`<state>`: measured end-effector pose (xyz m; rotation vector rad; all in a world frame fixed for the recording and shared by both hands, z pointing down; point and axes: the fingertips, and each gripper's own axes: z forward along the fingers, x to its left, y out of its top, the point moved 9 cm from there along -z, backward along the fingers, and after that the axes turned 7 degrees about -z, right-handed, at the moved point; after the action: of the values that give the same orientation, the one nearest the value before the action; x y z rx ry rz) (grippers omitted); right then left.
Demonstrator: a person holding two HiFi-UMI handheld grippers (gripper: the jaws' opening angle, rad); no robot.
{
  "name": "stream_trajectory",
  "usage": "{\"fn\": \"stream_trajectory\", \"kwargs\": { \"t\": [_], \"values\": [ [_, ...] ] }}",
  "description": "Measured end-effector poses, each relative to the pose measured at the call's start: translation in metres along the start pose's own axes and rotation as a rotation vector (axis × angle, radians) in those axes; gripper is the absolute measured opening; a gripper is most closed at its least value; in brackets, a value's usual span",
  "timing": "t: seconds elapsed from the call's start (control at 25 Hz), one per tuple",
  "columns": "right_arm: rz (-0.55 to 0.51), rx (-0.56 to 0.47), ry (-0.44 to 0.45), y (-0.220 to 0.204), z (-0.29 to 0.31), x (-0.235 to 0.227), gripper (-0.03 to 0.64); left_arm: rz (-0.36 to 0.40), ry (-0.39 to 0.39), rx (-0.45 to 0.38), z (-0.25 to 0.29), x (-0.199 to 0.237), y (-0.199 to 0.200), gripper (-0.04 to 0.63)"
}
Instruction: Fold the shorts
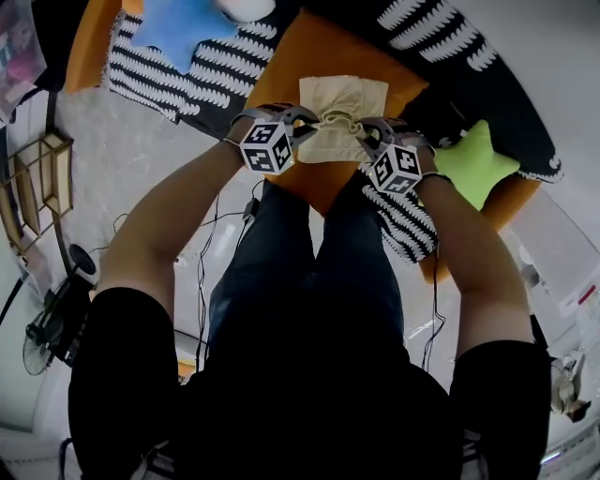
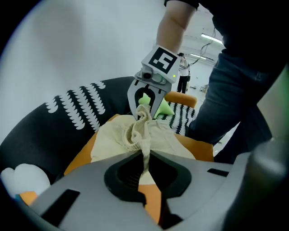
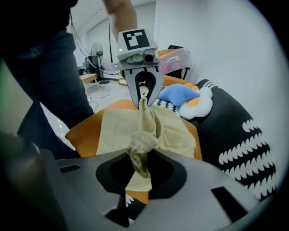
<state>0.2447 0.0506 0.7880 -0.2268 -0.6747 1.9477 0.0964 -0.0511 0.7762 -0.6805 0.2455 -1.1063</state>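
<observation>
A black sofa with white marks stands by a white wall. An orange cushion lies on its seat. A blue star pillow and a white cloud pillow sit on the sofa at the left of the head view. A green star pillow sits at the right. A striped black and white pillow leans at the sofa's front edge, just beside the person's right arm. A fan stands on the floor further back in the room.

The shorts are cream. They lie in the middle of the orange cushion. Most of the cloth rests flat. One edge is bunched up into a thick rope and lifted off the cushion.

The person stands at the front edge of the sofa in dark trousers, with both arms stretched down. The left tongs are closed tight on a thin bit of that bunched edge. The right tongs are closed on a fatter wad of the same edge. The two tongs face each other, close together, and the rope of cloth runs between them. Both point down at a slant toward the cushion.
</observation>
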Motion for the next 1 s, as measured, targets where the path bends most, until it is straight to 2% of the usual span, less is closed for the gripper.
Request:
{"fn": "stream_trajectory", "kwargs": {
  "t": [0.16, 0.28, 0.48, 0.68, 0.84, 0.92, 1.0],
  "values": [
    [-0.101, 0.014, 0.034, -0.005, 0.002, 0.017, 0.066, 0.077, -0.027, 0.029, 0.009, -0.025, -0.002, 0.043],
    [-0.117, 0.025, 0.060, -0.010, 0.001, 0.033, 0.067, 0.076, -0.039, 0.036, 0.018, -0.039, -0.002, 0.041],
    [-0.109, 0.050, 0.090, -0.009, 0.010, 0.051, 0.072, -0.008, -0.034, 0.046, 0.025, -0.057, -0.016, 0.042],
    [-0.055, 0.097, 0.123, -0.009, 0.016, 0.067, 0.127, -0.137, -0.026, 0.065, 0.028, -0.061, -0.025, 0.051],
    [0.009, 0.152, 0.184, -0.011, 0.020, 0.078, 0.215, -0.198, -0.047, 0.096, 0.030, -0.065, -0.025, 0.107],
    [0.046, 0.170, 0.197, -0.012, 0.020, 0.080, 0.235, -0.222, -0.066, 0.118, 0.032, -0.069, -0.024, 0.175],
    [0.085, 0.182, 0.202, -0.011, 0.020, 0.083, 0.244, -0.250, -0.072, 0.133, 0.033, -0.072, -0.023, 0.198]
  ]
}}
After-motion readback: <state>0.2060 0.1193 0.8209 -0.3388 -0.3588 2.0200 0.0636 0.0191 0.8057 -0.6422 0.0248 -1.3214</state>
